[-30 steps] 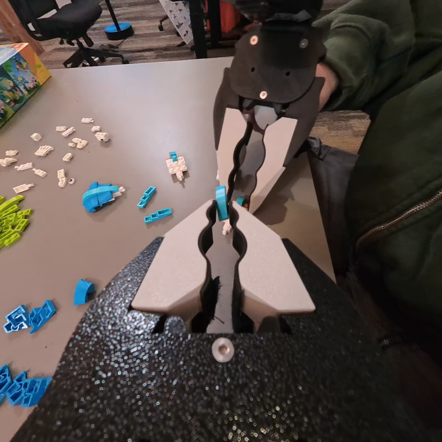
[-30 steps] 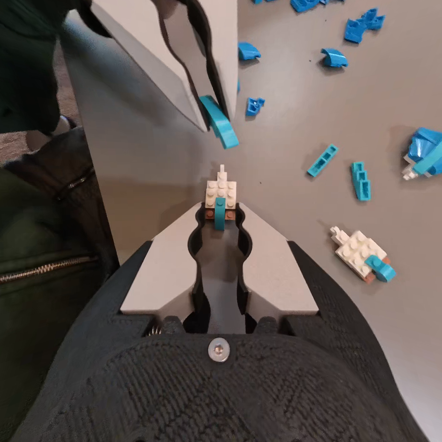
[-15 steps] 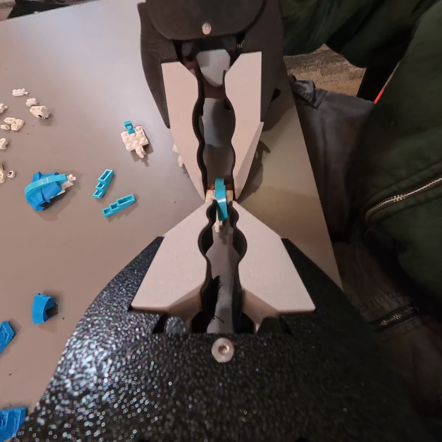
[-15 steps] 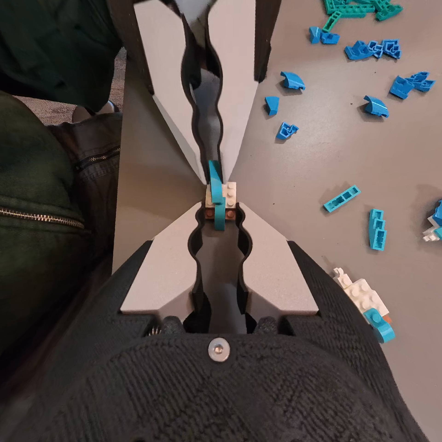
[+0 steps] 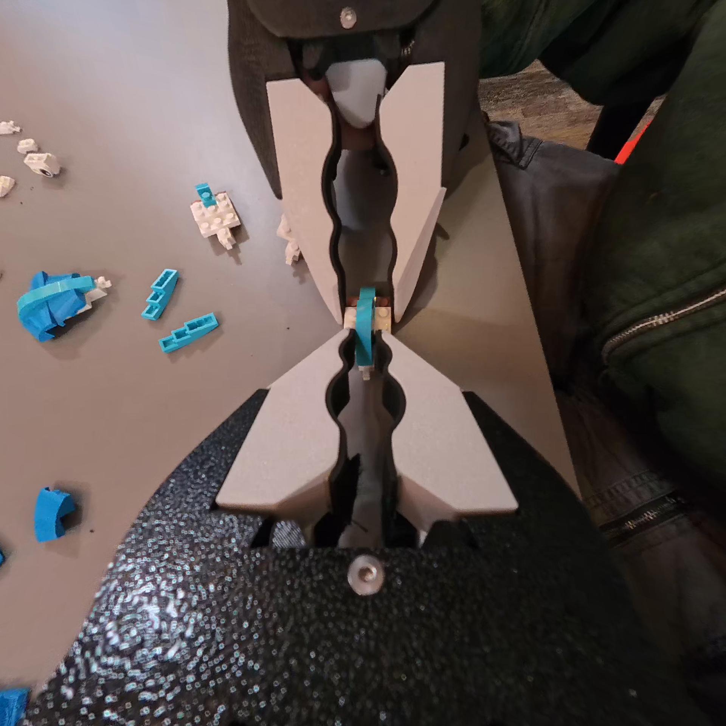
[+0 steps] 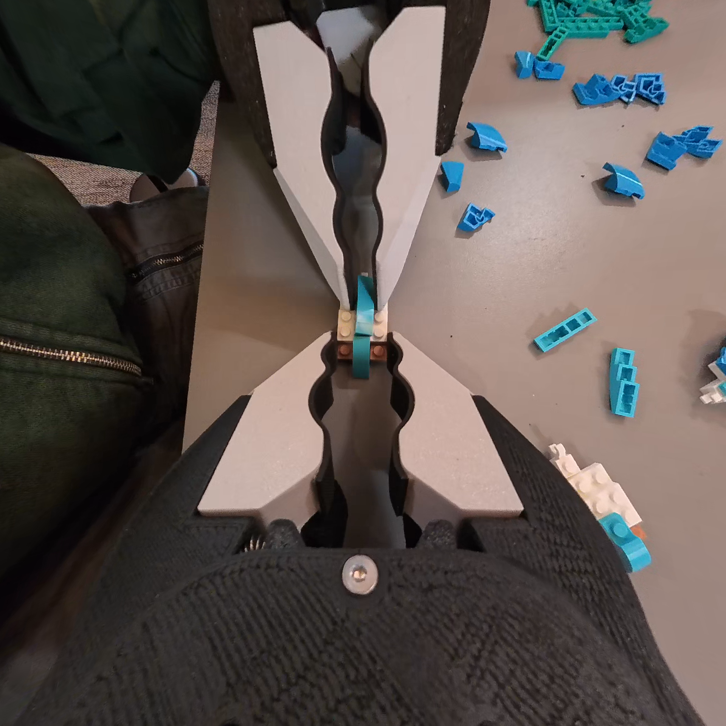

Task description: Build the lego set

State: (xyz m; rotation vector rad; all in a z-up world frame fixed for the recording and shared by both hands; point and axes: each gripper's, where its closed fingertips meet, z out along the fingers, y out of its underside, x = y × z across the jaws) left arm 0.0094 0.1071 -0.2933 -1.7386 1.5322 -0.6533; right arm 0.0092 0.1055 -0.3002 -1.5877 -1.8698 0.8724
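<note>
My left fingers (image 5: 345,349) pinch one curved teal piece (image 5: 365,334), pads tight on both its sides. My right fingers (image 6: 330,353) clamp one small white-and-brown brick build (image 6: 345,334) at its brown end, a second teal curve (image 6: 360,359) already seated on it. Grippers tip to tip over the bench (image 5: 118,98) edge; held teal piece touches the white studs. Left view count: 2 teal stepped bricks (image 5: 161,294), 1 white build with teal top (image 5: 214,214), 1 blue-and-teal lump (image 5: 55,306), 1 blue curved brick (image 5: 53,512). Right view: 1 green pile (image 6: 589,19).
</note>
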